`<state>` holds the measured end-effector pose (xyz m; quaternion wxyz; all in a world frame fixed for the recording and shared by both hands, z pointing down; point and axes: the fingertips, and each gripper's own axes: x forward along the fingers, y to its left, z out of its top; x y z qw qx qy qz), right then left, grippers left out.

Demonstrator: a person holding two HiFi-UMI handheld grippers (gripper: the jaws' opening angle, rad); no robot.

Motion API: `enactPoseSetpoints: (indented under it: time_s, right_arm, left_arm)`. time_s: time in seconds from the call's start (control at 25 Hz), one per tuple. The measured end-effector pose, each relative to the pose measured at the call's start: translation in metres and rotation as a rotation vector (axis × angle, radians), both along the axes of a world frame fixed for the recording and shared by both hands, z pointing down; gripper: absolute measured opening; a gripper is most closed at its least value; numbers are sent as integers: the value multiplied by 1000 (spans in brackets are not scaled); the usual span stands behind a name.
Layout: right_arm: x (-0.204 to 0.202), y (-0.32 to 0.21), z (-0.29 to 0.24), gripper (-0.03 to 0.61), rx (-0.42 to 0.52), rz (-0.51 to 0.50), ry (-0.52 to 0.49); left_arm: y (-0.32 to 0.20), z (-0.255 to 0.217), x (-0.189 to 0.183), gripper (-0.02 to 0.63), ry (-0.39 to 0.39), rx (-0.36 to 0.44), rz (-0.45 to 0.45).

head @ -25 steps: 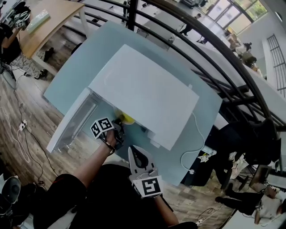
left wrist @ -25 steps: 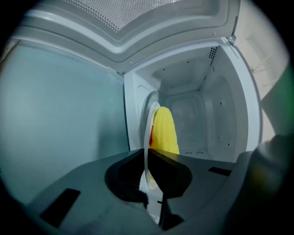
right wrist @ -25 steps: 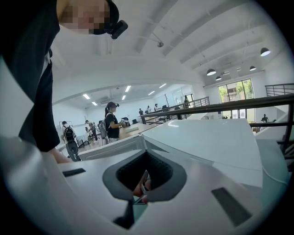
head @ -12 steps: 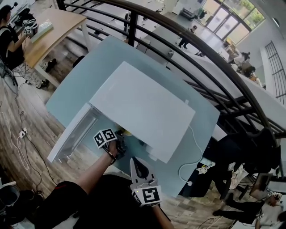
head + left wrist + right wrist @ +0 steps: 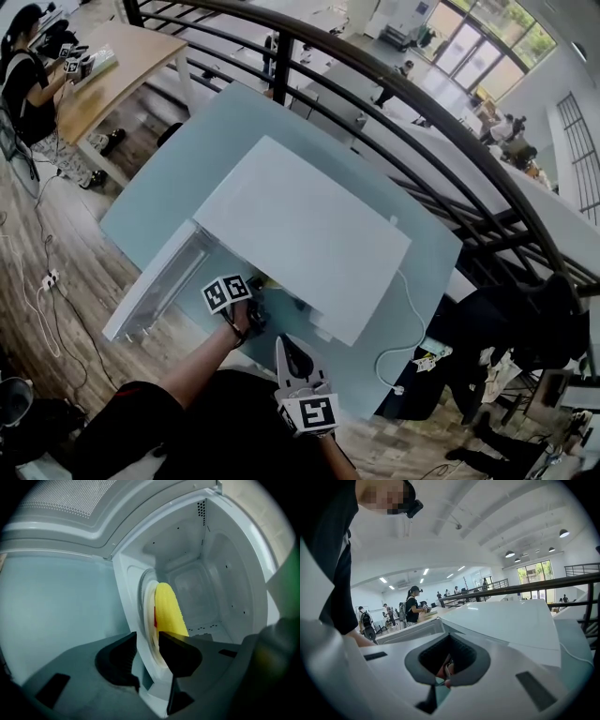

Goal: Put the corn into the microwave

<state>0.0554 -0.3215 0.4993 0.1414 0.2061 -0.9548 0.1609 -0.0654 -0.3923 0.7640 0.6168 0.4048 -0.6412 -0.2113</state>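
Observation:
The white microwave (image 5: 309, 234) stands on the pale blue table (image 5: 169, 178) with its door (image 5: 155, 286) swung open. In the left gripper view a yellow corn cob (image 5: 168, 611) lies on a white plate (image 5: 151, 616) inside the cavity (image 5: 211, 588). My left gripper (image 5: 147, 641) reaches into the mouth, and its jaws have just been opening. They stand apart on either side of the plate's rim without pressing it. My right gripper (image 5: 292, 352) hovers just in front of the microwave, shut (image 5: 440, 684) and holding nothing.
A white cable (image 5: 412, 319) runs from the microwave's right side over the table edge. A dark railing (image 5: 422, 141) curves behind the table. A wooden desk (image 5: 103, 75) with a person at it stands far left. Cables lie on the wooden floor (image 5: 37, 272).
The yellow corn that showed at the cavity's mouth a second ago is now hidden under the microwave's top in the head view. The left gripper has rolled slightly. The right gripper keeps its place.

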Motion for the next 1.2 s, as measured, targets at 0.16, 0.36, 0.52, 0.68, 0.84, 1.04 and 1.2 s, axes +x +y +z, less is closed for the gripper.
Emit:
enactPoseSetpoints:
  time_s: [0.16, 0.36, 0.52, 0.68, 0.84, 1.04, 1.2]
  right_arm:
    - [-1, 1, -1, 8, 8, 2, -4]
    - [-3, 6, -3, 8, 13, -4, -6]
    - [-4, 11, -4, 8, 15, -2, -7]
    - [-1, 10, -5, 8, 28, 33, -21]
    - [2, 15, -2, 8, 21, 50, -33]
    - [-1, 24, -2, 8, 35, 47, -45]
    - [-3, 30, 0, 8, 23, 64, -46]
  left_arm:
    - [4, 0, -3, 169, -11, 4, -1]
    - [8, -1, -1, 209, 7, 21, 3]
    - [12, -6, -1, 210, 3, 34, 13]
    - [18, -13, 2, 209, -9, 40, 32]
    - [31, -18, 6, 209, -46, 39, 60]
    - [47, -32, 8, 133, -107, 48, 126]
    - [59, -36, 9, 33, -177, 46, 176]
